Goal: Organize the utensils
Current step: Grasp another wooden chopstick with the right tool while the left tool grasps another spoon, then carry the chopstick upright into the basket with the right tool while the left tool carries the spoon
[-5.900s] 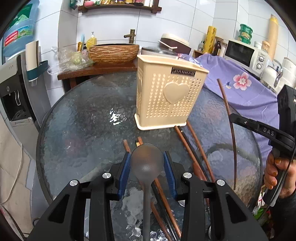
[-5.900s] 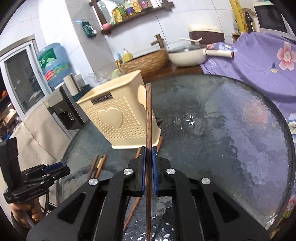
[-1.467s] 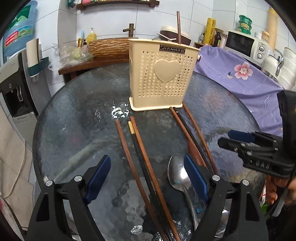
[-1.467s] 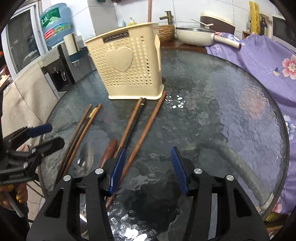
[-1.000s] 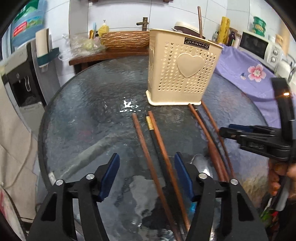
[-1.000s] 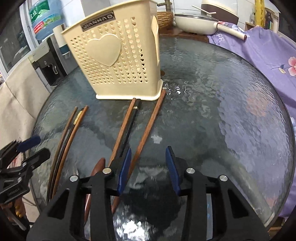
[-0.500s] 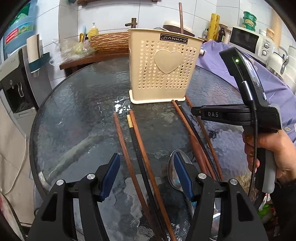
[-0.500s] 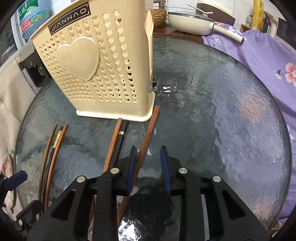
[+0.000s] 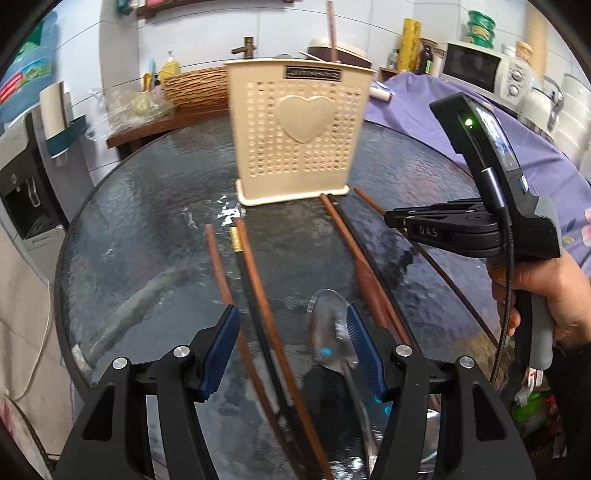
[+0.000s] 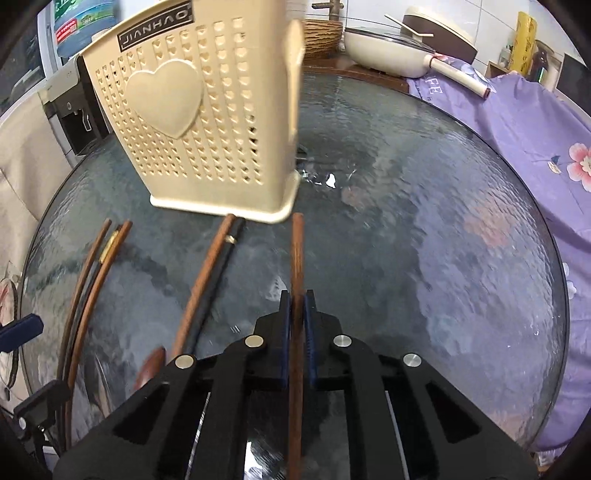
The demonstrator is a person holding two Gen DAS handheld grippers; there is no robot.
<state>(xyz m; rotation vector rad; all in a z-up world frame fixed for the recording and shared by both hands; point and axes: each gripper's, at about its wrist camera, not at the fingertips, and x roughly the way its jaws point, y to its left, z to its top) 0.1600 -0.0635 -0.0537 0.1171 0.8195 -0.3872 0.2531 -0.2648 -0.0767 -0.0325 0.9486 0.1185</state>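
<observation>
A cream perforated holder point(image 9: 299, 136) point(image 10: 199, 122) stands on the round glass table point(image 10: 424, 258), with one chopstick point(image 9: 331, 29) upright in it. My right gripper point(image 10: 296, 297) is shut on a brown chopstick point(image 10: 296, 254) that lies on the glass, its tip near the holder's base. In the left wrist view that gripper point(image 9: 443, 225) hovers low at the right, held by a hand. My left gripper point(image 9: 291, 317) is open above a brown chopstick point(image 9: 255, 269) and a black one point(image 9: 245, 266). A metal spoon point(image 9: 330, 339) lies by its right finger.
More chopsticks point(image 10: 207, 280) and a brown wooden handle point(image 9: 365, 277) lie between the two groups. A purple flowered cloth point(image 10: 517, 122) covers the surface to the right. A pan point(image 10: 391, 51), a basket and a water dispenser point(image 9: 22, 192) stand beyond the table.
My right gripper's jaws have closed from wide apart onto the brown chopstick, and it has come nearer the holder. My left gripper has shifted sideways and stayed open.
</observation>
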